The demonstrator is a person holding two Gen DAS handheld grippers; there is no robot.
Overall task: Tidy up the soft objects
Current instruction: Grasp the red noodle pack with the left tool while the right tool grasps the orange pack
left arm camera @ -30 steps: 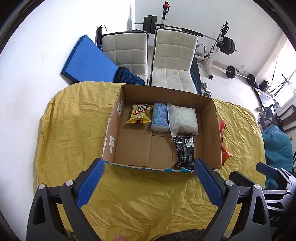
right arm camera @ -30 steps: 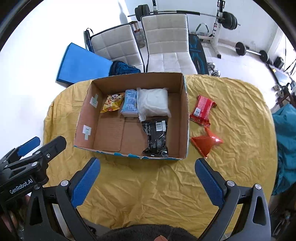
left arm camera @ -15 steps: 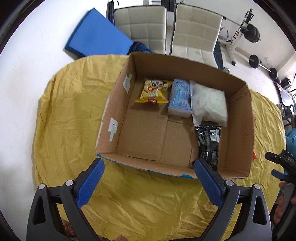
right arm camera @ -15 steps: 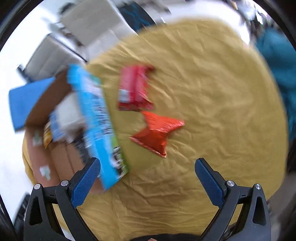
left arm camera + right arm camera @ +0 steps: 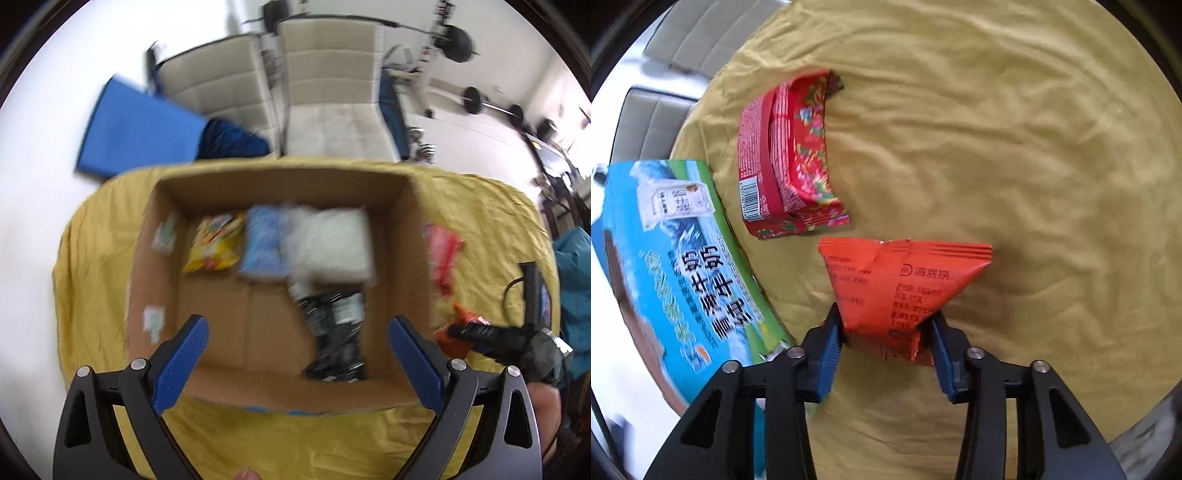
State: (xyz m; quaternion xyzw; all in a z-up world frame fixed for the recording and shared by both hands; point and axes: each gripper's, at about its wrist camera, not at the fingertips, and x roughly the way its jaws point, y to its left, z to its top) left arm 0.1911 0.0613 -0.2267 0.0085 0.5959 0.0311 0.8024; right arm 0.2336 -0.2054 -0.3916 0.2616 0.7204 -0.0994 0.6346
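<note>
**Right tongs clamped on orange packet; left tongs open over box**

While the left tongs point(image 5: 295, 354) hang spread wide above the near wall of the cardboard box point(image 5: 419, 236), nothing lies between their blue pads. Ahead of them, inside the box: a yellow snack bag point(image 5: 214, 243), a blue pack point(image 5: 264, 245) and a white bag point(image 5: 330, 240) in a row along the far side, with a black packet point(image 5: 338, 332) nearer, toward the right pad. Left wrist view is motion-blurred.

Right tongs point(image 5: 886, 334) have just been closing and now pinch the narrow lower end of the orange packet point(image 5: 901, 284), both pads pressing into its sides. The packet lies on the yellow cloth point(image 5: 1015, 155) covering the desk. Beyond it and slightly left of the tongs lies a red flowered packet point(image 5: 786, 155), close to but apart from the orange one. Left of the tongs stands the box's blue printed outer wall point(image 5: 679, 266).
</note>
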